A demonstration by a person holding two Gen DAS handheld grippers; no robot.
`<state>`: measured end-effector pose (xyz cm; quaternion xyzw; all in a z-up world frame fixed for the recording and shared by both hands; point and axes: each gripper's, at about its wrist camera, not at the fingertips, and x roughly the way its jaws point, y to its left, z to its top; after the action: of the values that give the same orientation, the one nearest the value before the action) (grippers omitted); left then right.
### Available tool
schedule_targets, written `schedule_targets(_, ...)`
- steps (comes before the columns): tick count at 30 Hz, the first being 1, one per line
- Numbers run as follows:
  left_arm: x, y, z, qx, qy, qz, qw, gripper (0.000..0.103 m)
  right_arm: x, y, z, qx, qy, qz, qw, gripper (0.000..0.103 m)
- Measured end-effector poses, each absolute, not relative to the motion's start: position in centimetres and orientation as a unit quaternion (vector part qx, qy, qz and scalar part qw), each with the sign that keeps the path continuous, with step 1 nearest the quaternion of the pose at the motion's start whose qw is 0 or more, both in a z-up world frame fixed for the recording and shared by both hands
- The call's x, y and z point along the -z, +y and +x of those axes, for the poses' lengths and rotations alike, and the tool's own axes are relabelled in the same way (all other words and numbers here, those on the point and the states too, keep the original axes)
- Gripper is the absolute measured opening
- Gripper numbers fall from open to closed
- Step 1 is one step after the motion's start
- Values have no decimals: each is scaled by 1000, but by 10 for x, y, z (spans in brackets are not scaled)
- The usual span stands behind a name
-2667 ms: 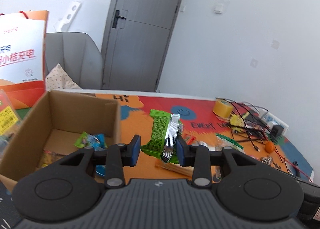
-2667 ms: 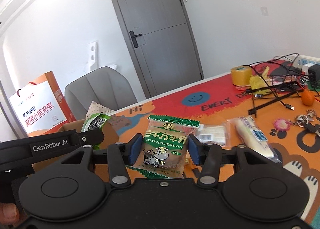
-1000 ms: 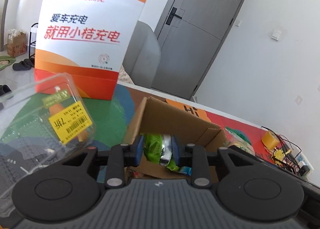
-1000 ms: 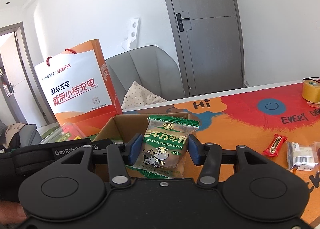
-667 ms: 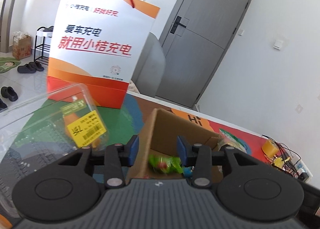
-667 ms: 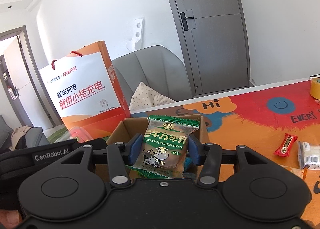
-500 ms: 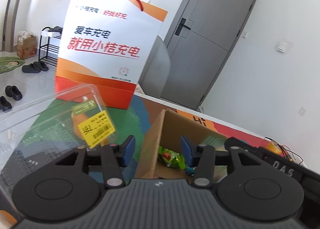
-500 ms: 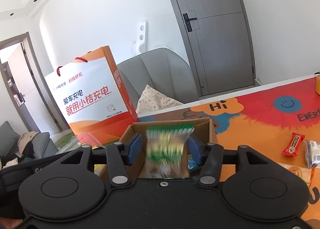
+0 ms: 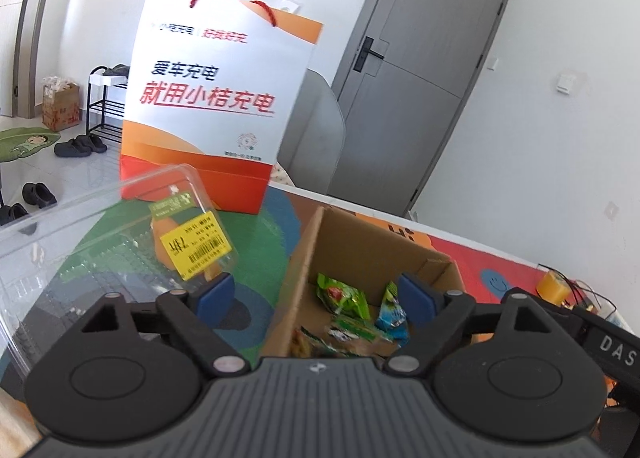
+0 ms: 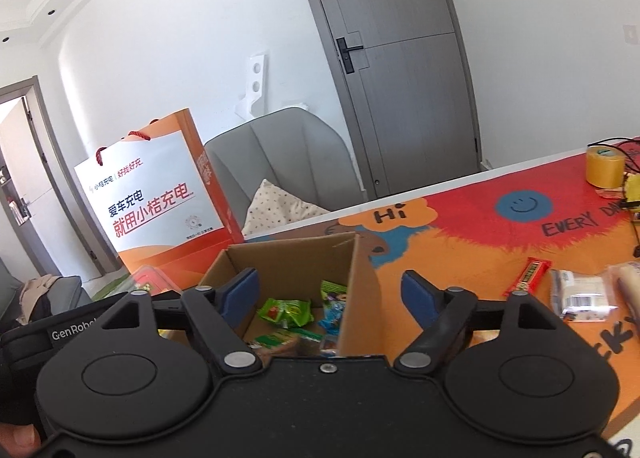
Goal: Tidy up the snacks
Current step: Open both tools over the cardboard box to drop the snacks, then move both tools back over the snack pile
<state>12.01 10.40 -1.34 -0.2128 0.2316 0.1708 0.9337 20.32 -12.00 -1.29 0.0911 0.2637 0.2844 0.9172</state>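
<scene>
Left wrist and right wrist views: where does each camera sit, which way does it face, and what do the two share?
Left wrist: rides on the left gripper, looking along its open fingers down into the cardboard box, paper bag beyond; the other gripper's body shows at right.
Right wrist: rides on the right gripper, open over the same box, table mat to the right; a thumb shows bottom left.
Shared: box, snacks inside, bag, grey door.

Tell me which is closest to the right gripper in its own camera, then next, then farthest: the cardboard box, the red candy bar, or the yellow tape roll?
1. Brown cardboard box: right below the open right gripper.
2. Thin red candy bar: to the right, on the colourful mat.
3. Yellow tape roll: far right, near the table's back edge.
</scene>
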Motion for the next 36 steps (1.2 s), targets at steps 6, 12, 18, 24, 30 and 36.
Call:
schedule_targets(6, 12, 81, 121, -154, 236, -203, 938, 91, 15, -146, 197, -271, 266, 89, 921, 89)
schedule_targets(12, 10, 53, 127, -127, 247, -195, 941, 92, 18, -180, 193, -248, 268, 94, 926, 95)
schedule_targets(18, 8, 19, 140, -98, 258, -182, 944, 92, 19, -220, 193, -218, 267, 104, 933, 97)
schedule_targets(24, 5, -12, 152, -73, 261, -168, 948, 92, 19, -257, 196, -190, 262, 115, 939, 97)
schedule_targets(30, 5, -39, 163, -53, 269, -152, 949, 92, 21, -287, 200, -167, 261, 129, 942, 97)
schedule_targets(36, 7, -59, 178, -45, 281, -142, 948, 92, 26, -309, 207, -151, 262, 138, 943, 97)
